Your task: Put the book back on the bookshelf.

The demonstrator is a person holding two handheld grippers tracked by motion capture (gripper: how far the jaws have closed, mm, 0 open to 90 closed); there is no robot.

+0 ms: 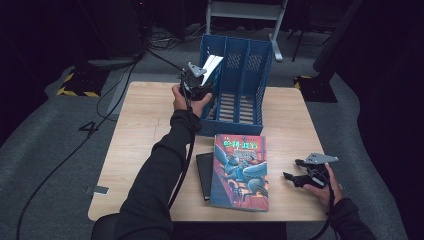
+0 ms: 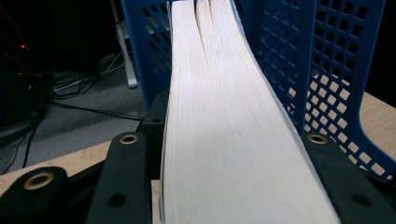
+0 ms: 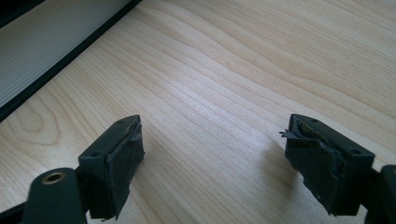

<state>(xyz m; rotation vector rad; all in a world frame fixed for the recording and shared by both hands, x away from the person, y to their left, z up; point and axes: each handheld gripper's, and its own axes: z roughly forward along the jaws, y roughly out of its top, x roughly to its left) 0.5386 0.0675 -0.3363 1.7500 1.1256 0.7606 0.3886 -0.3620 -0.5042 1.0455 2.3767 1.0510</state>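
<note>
Left gripper (image 1: 200,75) grasps a book (image 2: 224,121) by its page edge, tilted in the leftmost compartment of the blue file rack (image 1: 250,75), long axis pointing up-and-away; right gripper (image 1: 295,170) released above table (image 1: 145,125).

Person wears dark long sleeves w/ snug cuffs; both grippers, left gripper (image 1: 196,81) & right gripper (image 1: 300,171), are black w/ grey three-cornered top plates, brass-ringed screw holes on jaws, worn black pads (image 3: 122,158), black cables trailing along forearms.
</note>
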